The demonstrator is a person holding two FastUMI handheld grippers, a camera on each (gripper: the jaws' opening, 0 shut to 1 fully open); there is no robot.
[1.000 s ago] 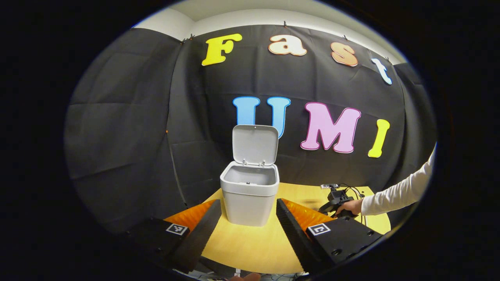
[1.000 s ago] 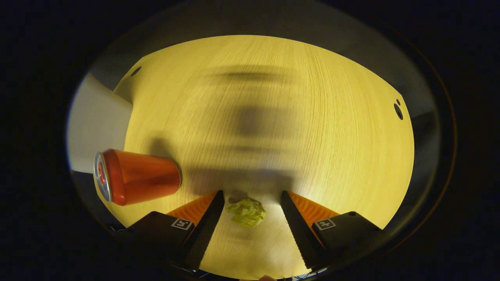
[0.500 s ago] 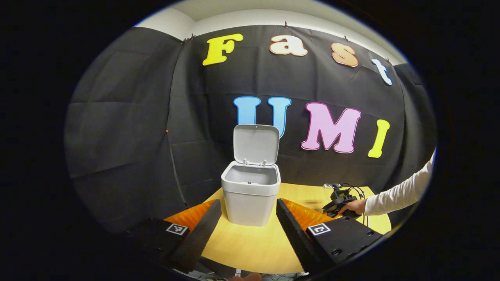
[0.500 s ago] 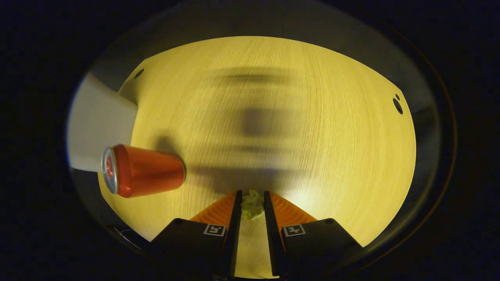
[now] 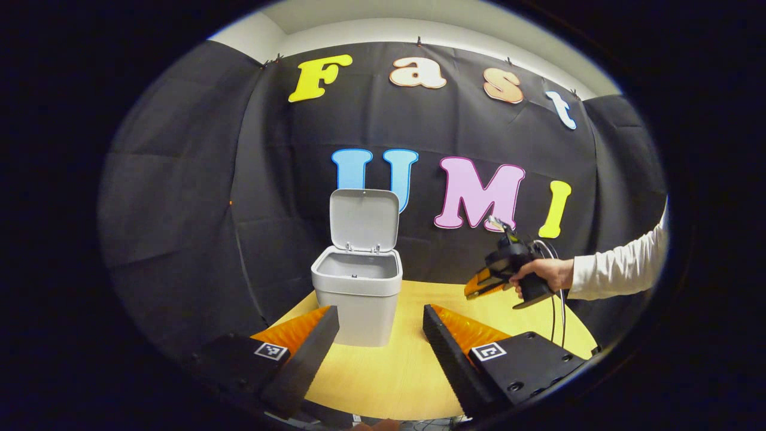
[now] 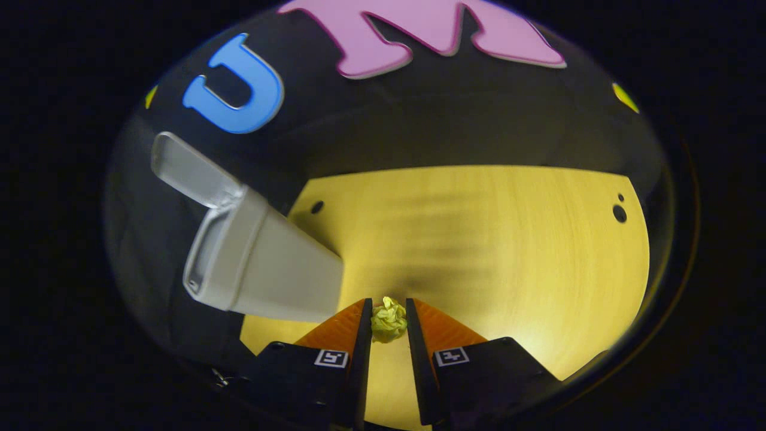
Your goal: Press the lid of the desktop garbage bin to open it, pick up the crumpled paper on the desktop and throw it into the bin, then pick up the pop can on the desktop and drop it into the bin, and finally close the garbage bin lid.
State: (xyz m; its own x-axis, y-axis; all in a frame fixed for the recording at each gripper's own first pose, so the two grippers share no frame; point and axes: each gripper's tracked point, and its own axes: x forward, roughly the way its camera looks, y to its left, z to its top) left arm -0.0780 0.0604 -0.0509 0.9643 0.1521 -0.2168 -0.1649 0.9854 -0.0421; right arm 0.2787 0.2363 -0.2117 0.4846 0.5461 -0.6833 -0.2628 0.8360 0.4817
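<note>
A grey bin (image 5: 358,299) stands on the wooden table (image 5: 407,371) with its lid (image 5: 363,220) swung up. My left gripper (image 5: 380,320) is open in front of it, low over the table, nothing between its fingers. In the right gripper view, my right gripper (image 6: 388,316) is shut on a crumpled yellow-green paper ball (image 6: 388,320), lifted above the table (image 6: 508,251). The bin (image 6: 257,263) lies to its left there, lid (image 6: 185,170) open. From the left gripper view, the right gripper (image 5: 499,275) hangs in the air right of the bin, held by a hand (image 5: 547,274).
A white sleeve (image 5: 616,272) reaches in from the right. Small round holes (image 6: 619,212) mark the tabletop near its far corners. The black booth wall (image 5: 197,197) stands close behind the bin.
The right gripper has risen off the table with the paper ball and tilted up toward the bin; the pop can has left its view. My left gripper shifted slightly, so the bin sits farther left.
</note>
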